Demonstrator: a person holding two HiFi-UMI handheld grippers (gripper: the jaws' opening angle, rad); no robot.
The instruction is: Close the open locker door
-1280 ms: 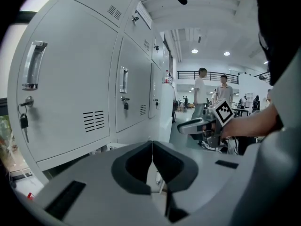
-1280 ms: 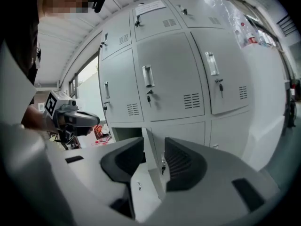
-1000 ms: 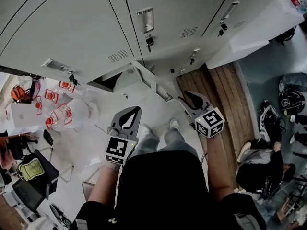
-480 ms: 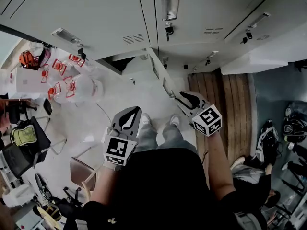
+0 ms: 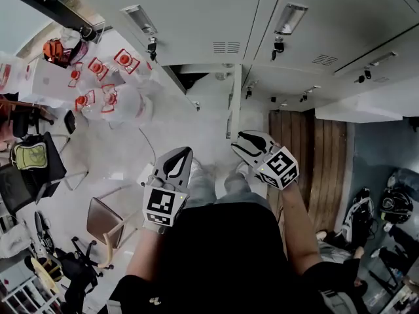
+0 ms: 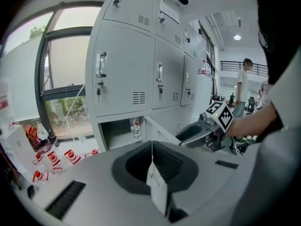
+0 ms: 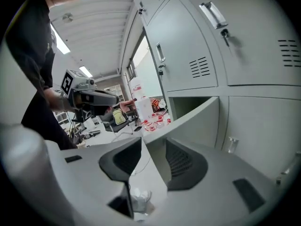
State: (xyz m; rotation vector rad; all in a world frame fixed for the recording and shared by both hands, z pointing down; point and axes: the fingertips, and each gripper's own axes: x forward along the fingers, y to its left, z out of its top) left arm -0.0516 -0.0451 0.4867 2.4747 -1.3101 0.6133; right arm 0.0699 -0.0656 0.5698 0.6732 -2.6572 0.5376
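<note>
Your right gripper (image 7: pixel 151 142) has just been spreading its fingers, with the free edge of the open locker door (image 7: pixel 193 121) showing unpinched in the gap between them, while your left gripper (image 6: pixel 152 147) stays out of it, fingers clenched on nothing, the door just beyond its tips.

Pale floor (image 5: pixel 190 133) w/ wood strip (image 5: pixel 304 156), big window (image 6: pixel 66 93), ceiling light (image 6: pixel 237 37).

Left gripper (image 6: pixel 152 146) fingers together; right gripper (image 7: pixel 153 145) fingers freshly parted, door edge (image 7: pixel 190 119) between.
</note>
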